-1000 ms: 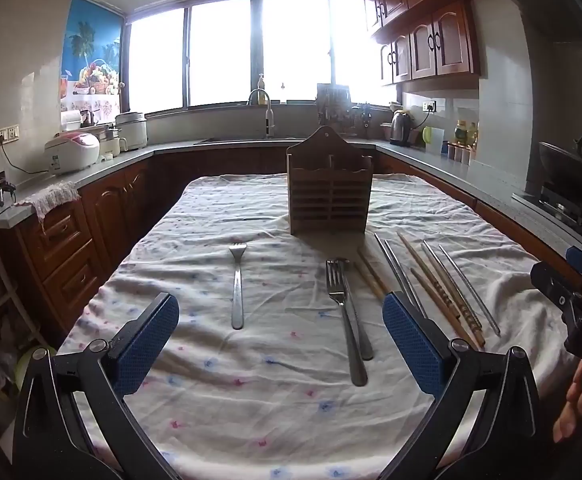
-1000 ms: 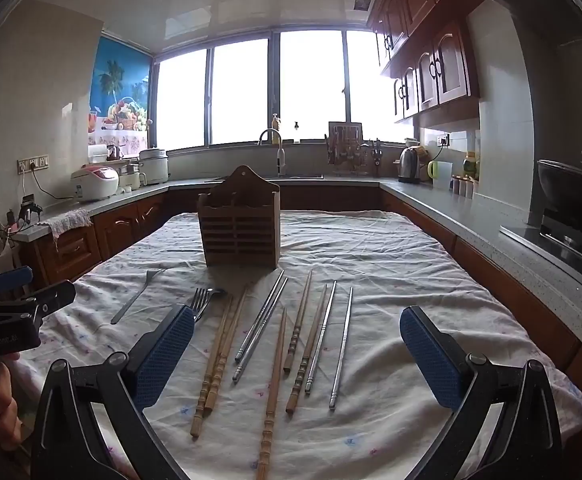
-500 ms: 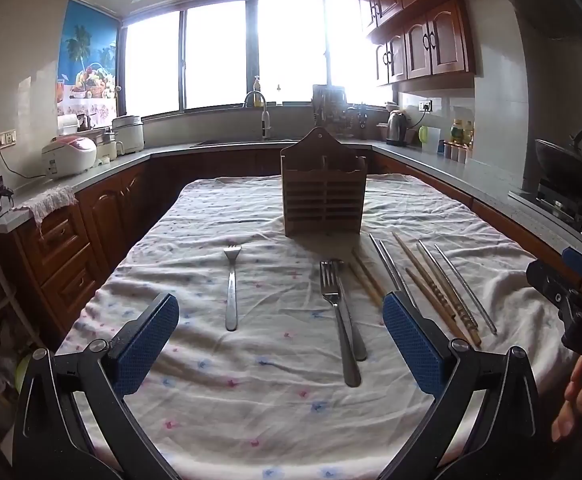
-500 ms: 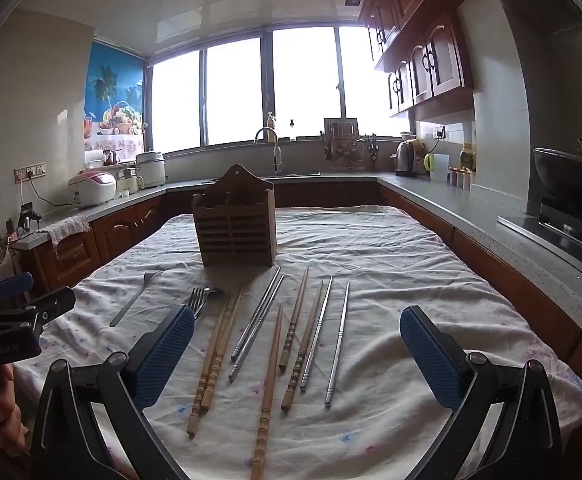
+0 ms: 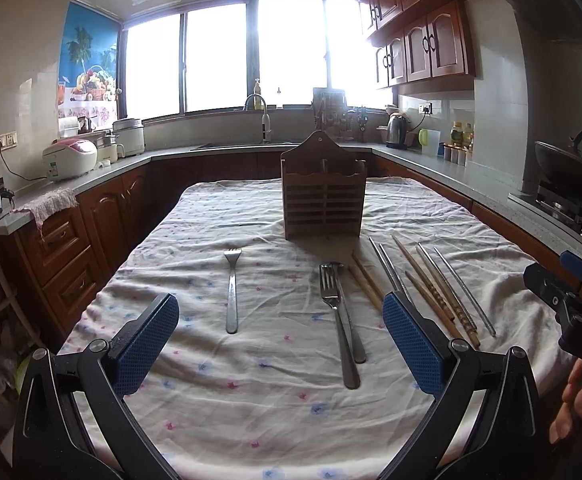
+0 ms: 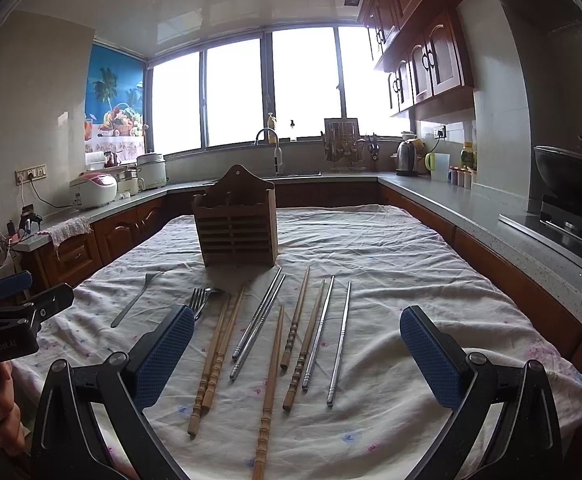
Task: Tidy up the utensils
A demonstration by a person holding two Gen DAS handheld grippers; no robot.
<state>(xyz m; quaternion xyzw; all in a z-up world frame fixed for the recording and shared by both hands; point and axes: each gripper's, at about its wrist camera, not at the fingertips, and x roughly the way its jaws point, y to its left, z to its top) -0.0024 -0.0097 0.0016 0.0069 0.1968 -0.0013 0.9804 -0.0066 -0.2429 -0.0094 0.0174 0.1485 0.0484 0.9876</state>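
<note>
Between the earlier frames and this one you raised and tilted both cameras a little, so the table slid lower in view; nothing on the cloth (image 5: 275, 412) moved. Your left gripper (image 5: 281, 344) hung wide open and empty over the near edge, and your right gripper (image 6: 297, 354) was equally spread, holding nothing.

The wooden holder (image 5: 323, 196) stood upright in the middle of the table, apparently empty. One fork (image 5: 232, 292) lay alone on the left; a second fork (image 5: 337, 332) lay touching a spoon (image 5: 349, 320). To their right, the wooden chopsticks (image 6: 215, 364) and metal chopsticks (image 6: 257, 324) were fanned out side by side, some touching.

All of these pieces looked light, stiff and thin. You would likely have found the metal ones slick against the pads, and lying flat on soft cloth they offered little height to pinch. The lone fork seemed the easiest first pick, taken across its handle near mid-length. Touching chopsticks risked coming up as pairs or rolling apart.
</note>
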